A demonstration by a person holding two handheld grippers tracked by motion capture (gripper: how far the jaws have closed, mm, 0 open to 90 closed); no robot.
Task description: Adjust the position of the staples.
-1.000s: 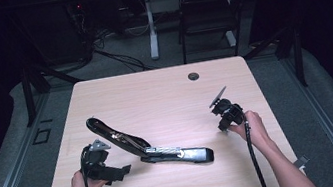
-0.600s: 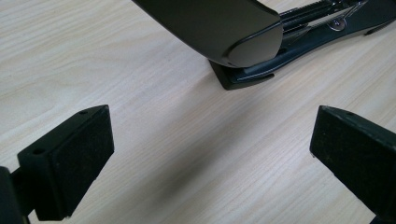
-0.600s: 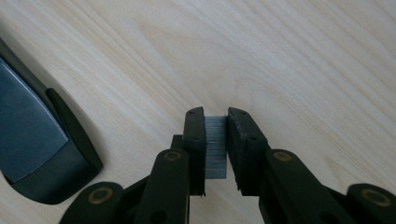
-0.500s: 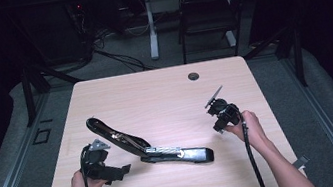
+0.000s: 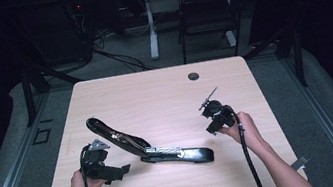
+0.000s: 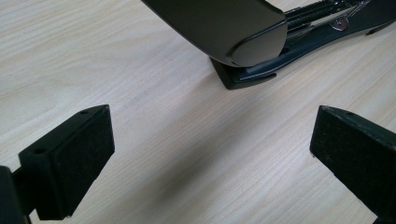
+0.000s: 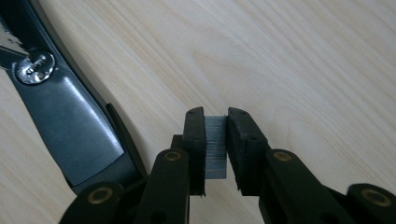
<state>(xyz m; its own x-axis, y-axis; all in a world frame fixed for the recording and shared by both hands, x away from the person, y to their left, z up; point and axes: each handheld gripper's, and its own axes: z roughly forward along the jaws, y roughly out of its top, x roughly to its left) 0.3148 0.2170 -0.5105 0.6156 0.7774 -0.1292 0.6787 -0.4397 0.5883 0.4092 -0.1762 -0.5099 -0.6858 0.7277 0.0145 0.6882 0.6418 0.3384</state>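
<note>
A long black stapler [image 5: 153, 149] lies swung open on the wooden table [image 5: 154, 90], with its upper arm raised toward the left. My left gripper [image 5: 116, 172] rests at the front left, its jaws wide apart and nothing between them. In the left gripper view, the left gripper [image 6: 212, 126] faces the stapler's rounded end [image 6: 224, 23]. Right of the stapler, my right gripper [image 5: 212, 128] is lifted off the table. In the right gripper view, the right gripper [image 7: 215, 116] is shut on a grey strip of staples [image 7: 215, 147], beside the stapler's base [image 7: 70, 121].
A round cable hole [image 5: 193, 76] sits near the table's far edge. A dark chair [image 5: 207, 11] and a white desk leg [image 5: 151, 30] stand beyond the table. Cables trail from both grippers toward the front edge.
My right gripper has shifted left toward the stapler and lifted slightly, still holding the staples. The left gripper and the stapler have stayed put.
</note>
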